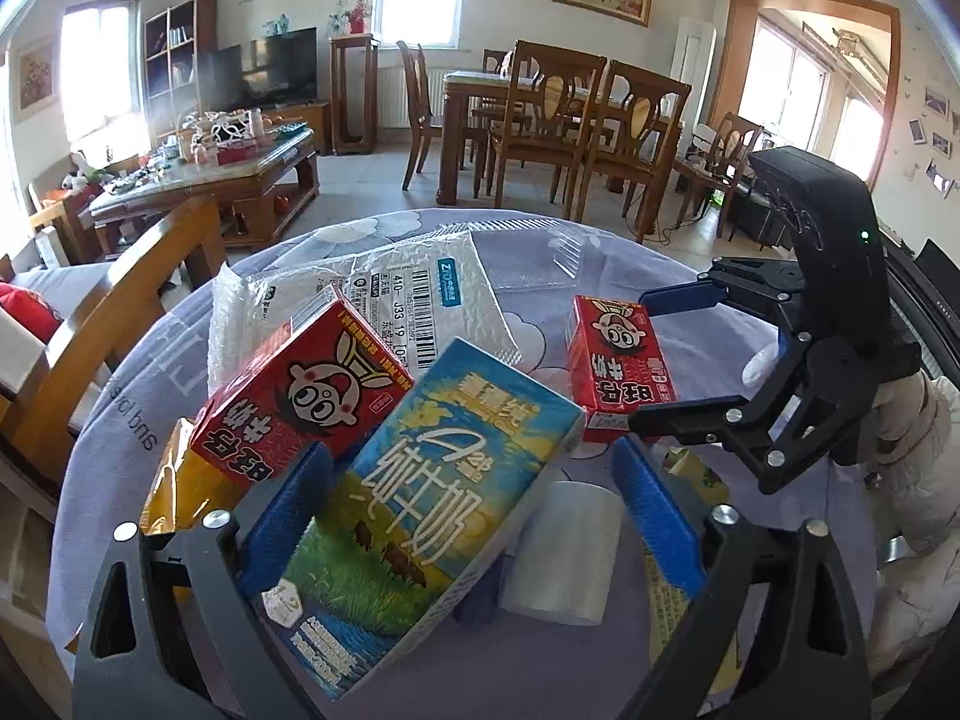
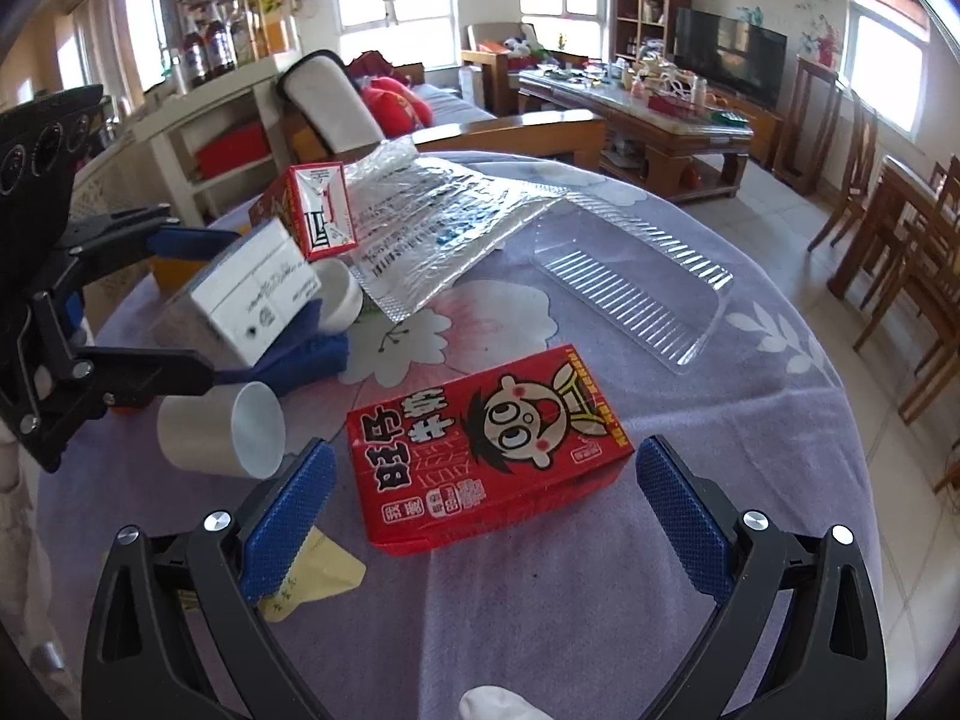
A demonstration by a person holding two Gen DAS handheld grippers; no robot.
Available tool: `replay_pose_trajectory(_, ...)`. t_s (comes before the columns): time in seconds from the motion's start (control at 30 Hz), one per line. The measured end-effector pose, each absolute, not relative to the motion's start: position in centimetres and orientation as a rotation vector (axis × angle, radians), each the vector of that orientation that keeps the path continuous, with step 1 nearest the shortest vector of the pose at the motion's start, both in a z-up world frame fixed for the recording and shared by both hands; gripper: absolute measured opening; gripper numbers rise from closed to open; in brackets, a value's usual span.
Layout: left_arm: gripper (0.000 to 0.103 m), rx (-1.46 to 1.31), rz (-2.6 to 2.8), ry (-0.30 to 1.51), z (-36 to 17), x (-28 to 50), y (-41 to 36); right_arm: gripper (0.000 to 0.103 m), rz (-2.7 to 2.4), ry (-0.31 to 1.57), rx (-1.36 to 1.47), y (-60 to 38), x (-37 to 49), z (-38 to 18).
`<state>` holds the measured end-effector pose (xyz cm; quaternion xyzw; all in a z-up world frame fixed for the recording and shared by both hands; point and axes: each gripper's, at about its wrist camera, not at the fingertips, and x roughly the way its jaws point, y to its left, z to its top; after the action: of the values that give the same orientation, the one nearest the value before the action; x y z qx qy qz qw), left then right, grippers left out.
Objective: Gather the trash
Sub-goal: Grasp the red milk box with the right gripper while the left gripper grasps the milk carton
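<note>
Blue-padded left tongs (image 1: 474, 516) straddle the tall milk carton (image 1: 420, 516), jaws wide, pads not yet pressing; right tongs (image 2: 486, 498) gape empty around the red carton (image 2: 486, 444) on the purple surface (image 2: 690, 420) — next, I'd say, both squeeze

The big milk carton (image 1: 420, 510) sits tilted between the fingers of the left claw (image 1: 474, 510), with one end over a small carton (image 1: 300, 396) lying just to its left. A cup (image 1: 561, 552) lies on its side right of the big carton, inside that claw too. Behind them the bubble mailer (image 1: 384, 300) lies flat on the tabletop (image 1: 690, 360). Another small carton (image 2: 486, 450) lies flat between the fingers of the right claw (image 2: 486, 498); it does not seem to touch them. The plastic tray (image 2: 630, 282) lies behind it.
</note>
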<state>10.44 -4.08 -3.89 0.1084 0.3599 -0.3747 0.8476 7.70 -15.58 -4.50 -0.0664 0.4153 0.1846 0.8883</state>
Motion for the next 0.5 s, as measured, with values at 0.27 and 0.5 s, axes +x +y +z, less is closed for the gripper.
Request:
replay_pose_trajectory(0.27,0.048,0.066,-0.811,0.872,-5.1,12.0,-2.9,0.095,0.382,0.875,-0.178,-14.8,8.8,-4.6)
replay_pose_trajectory(0.5,0.048,0.028,-0.787,0.861,-4.9,11.7,-2.8,0.094,0.363,0.879,-0.156,-14.3,8.9,-4.7)
